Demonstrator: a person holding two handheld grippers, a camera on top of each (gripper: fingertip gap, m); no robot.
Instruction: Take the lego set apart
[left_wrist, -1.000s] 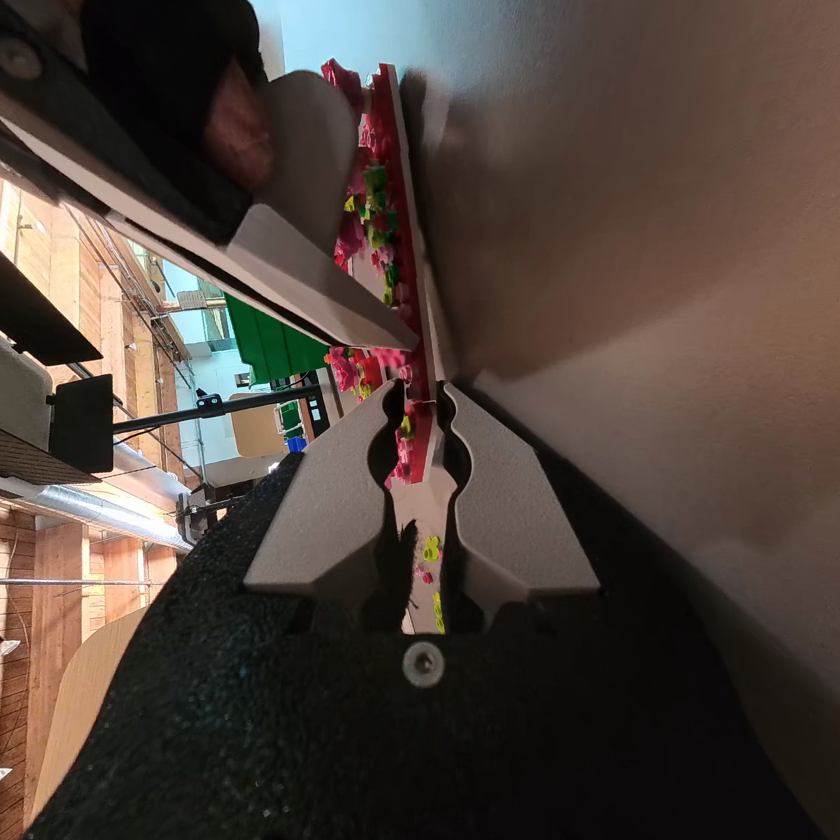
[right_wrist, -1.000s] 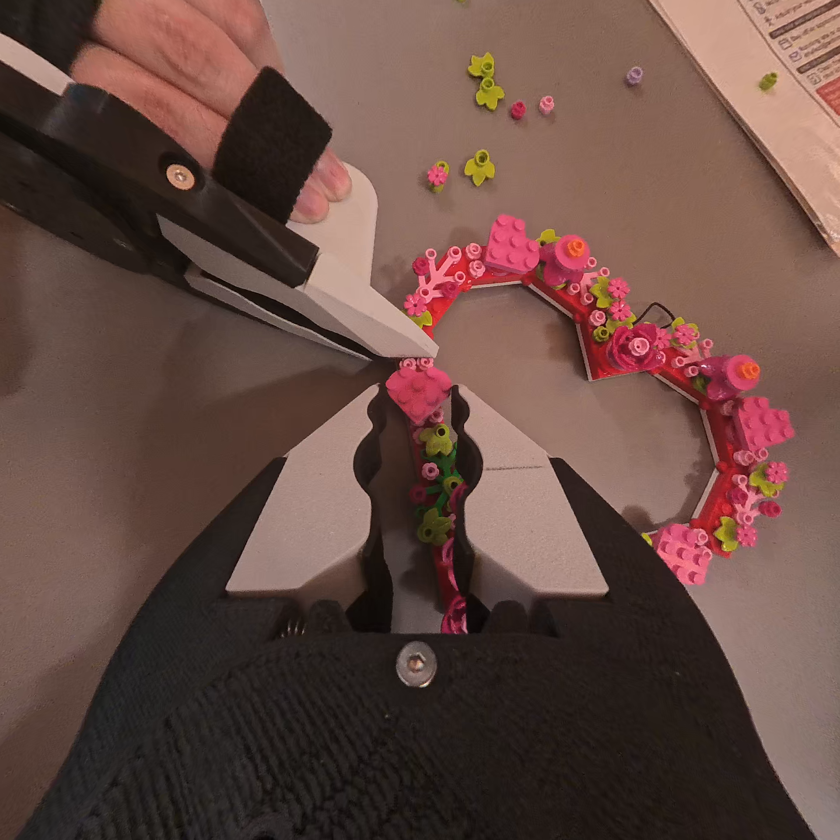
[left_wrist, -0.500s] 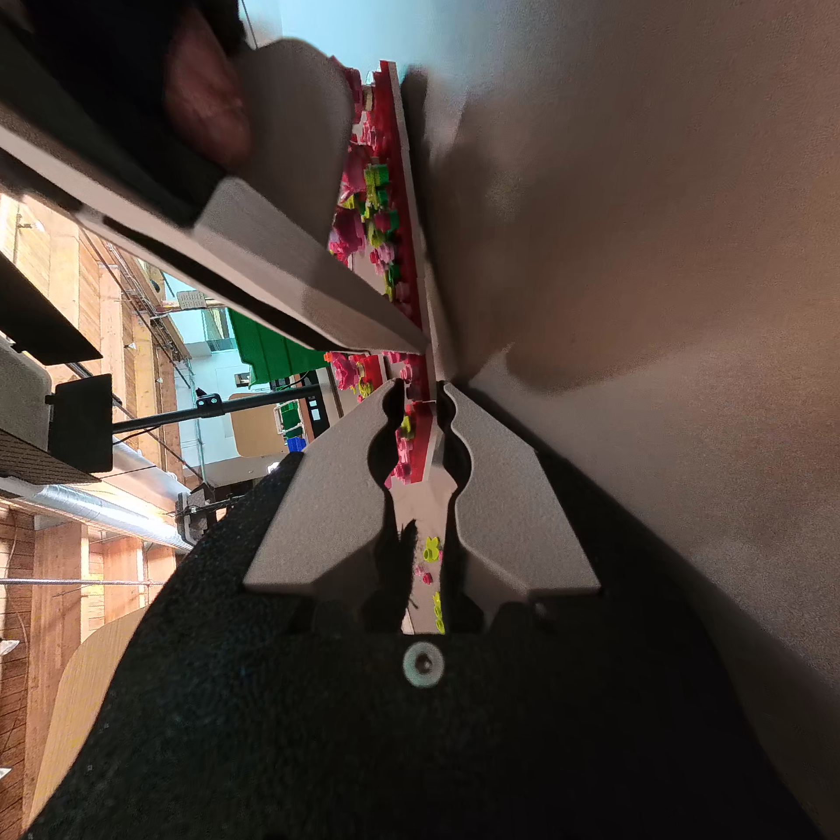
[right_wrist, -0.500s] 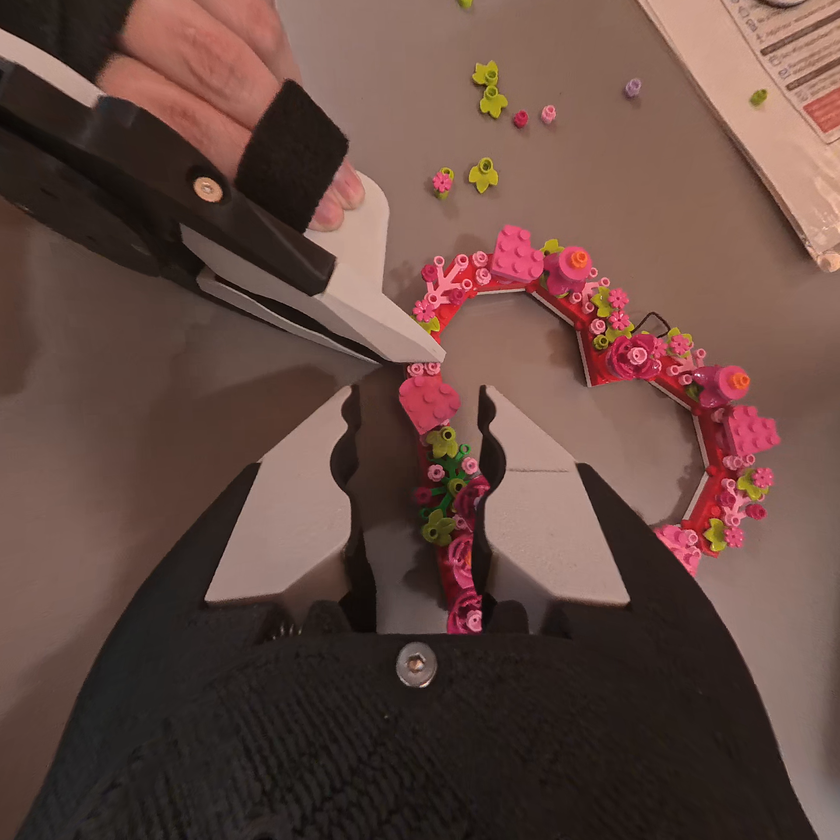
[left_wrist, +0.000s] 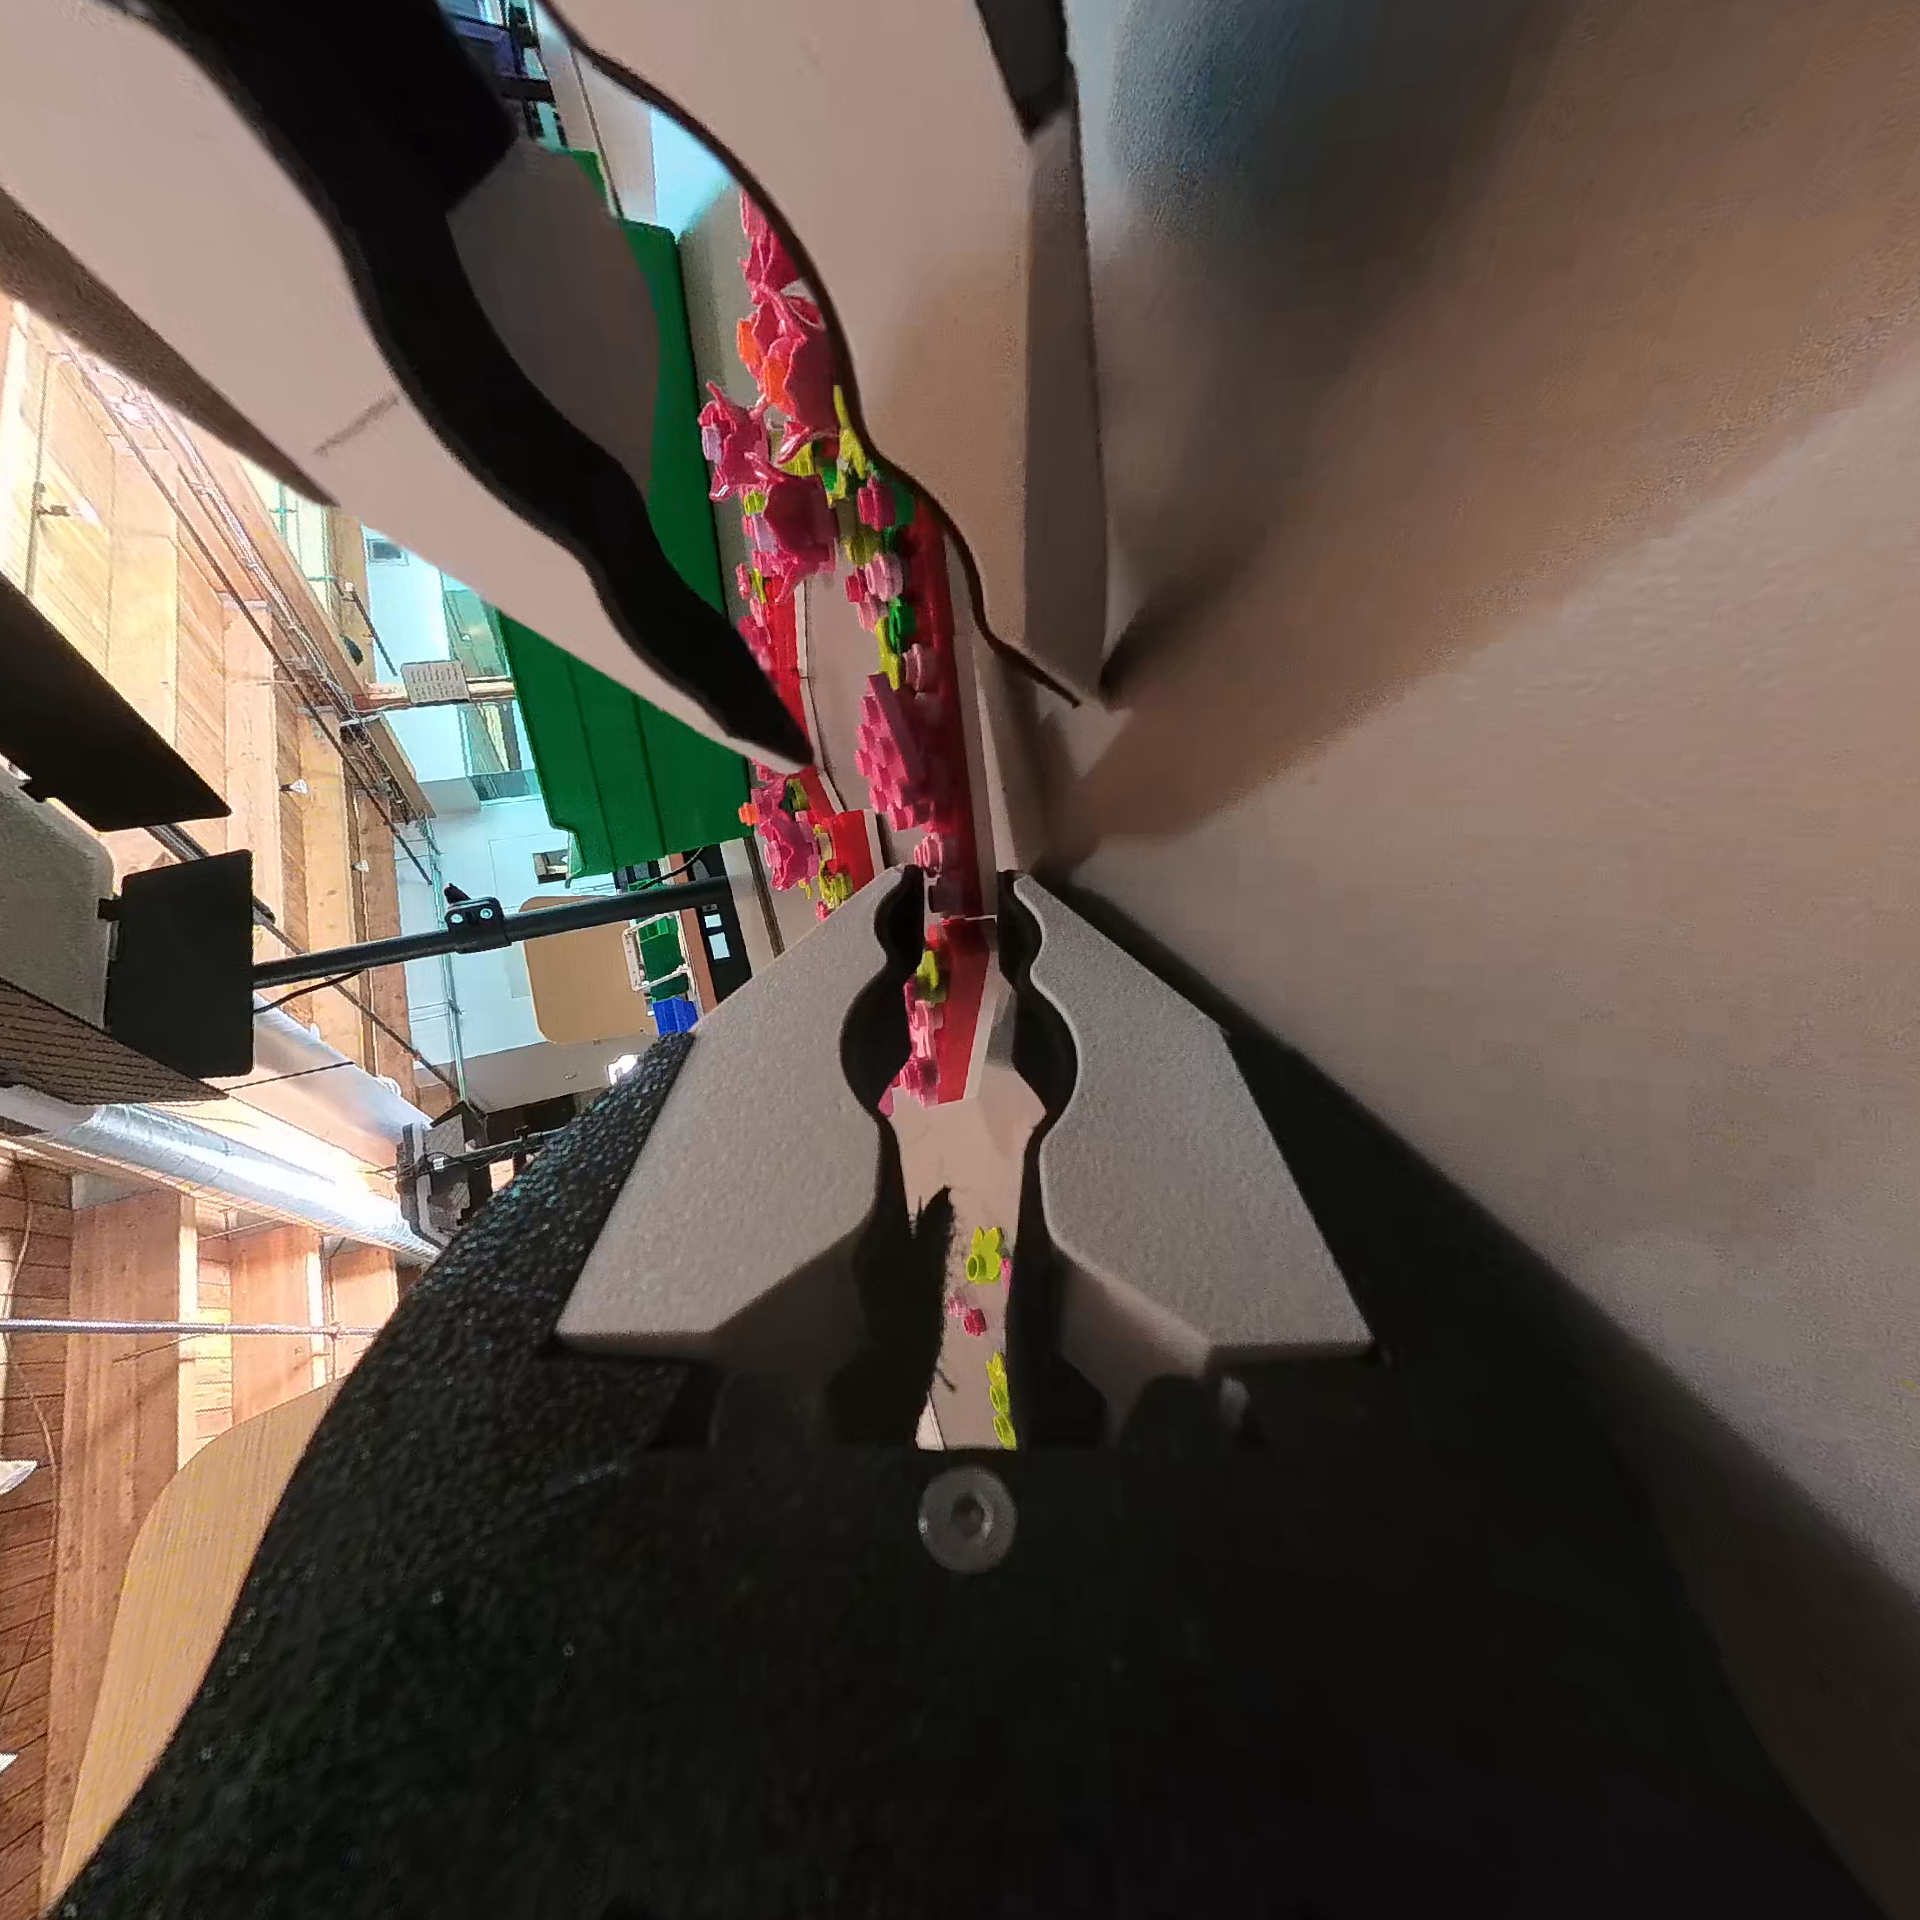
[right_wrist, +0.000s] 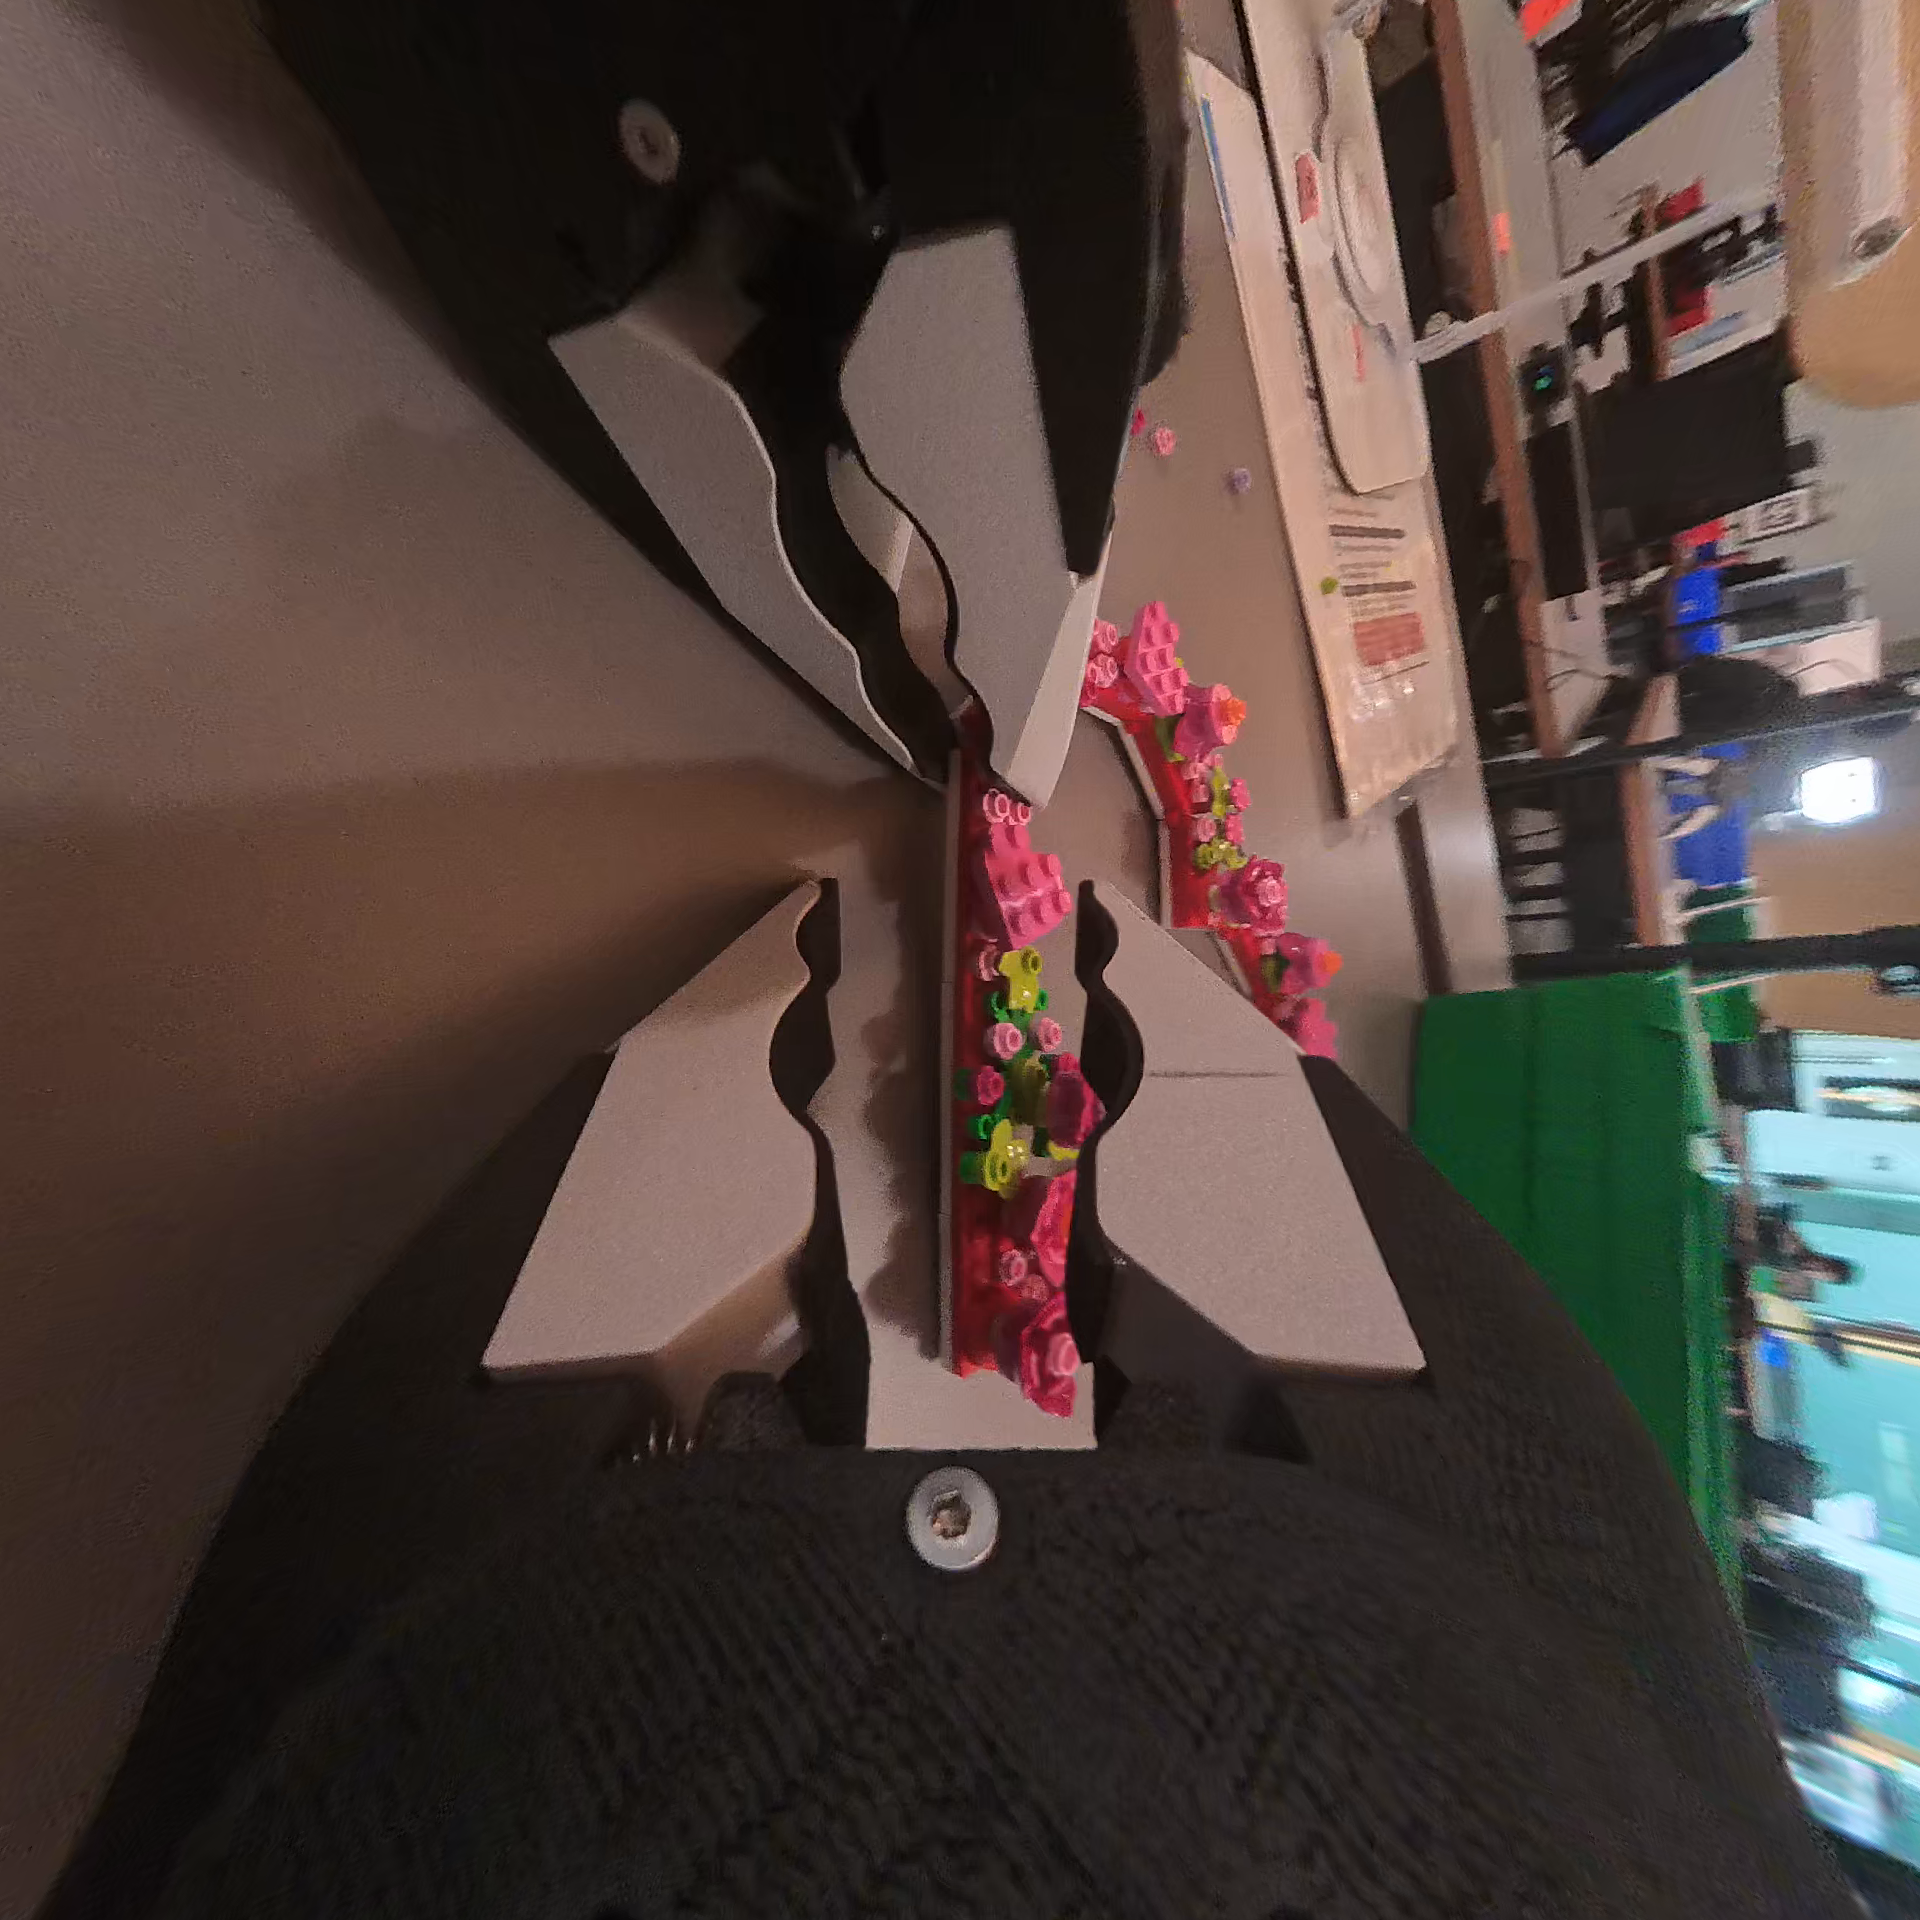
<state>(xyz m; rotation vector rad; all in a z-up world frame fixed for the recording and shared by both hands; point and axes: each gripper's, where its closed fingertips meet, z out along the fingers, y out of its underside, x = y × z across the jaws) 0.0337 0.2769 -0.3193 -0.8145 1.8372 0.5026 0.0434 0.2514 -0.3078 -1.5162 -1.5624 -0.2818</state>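
The lego set (right_wrist: 1013, 883) is a red ring topped with pink hearts, flowers and green leaves, lying on the grey table (right_wrist: 312, 727). My right gripper (right_wrist: 948, 894) is open and turned on its side. One stretch of the ring lies between its jaws, close to the right finger. My left gripper (left_wrist: 958, 881) is shut on the ring's red edge (left_wrist: 961, 997). In the right wrist view the left gripper (right_wrist: 971, 779) comes in from above and pinches the ring just past a pink heart. In the left wrist view the right gripper's fingers (left_wrist: 935, 260) straddle the ring (left_wrist: 894, 748).
Loose small pieces lie on the table (right_wrist: 1162, 442) (left_wrist: 985, 1252). A paper sheet in a plastic sleeve (right_wrist: 1371, 582) lies beyond the ring. A green bin (right_wrist: 1558, 1143) stands past the table's edge.
My right gripper has opened, let go of the ring's stretch and rolled onto its side, closing in on the left gripper. The left gripper has stayed shut on the ring.
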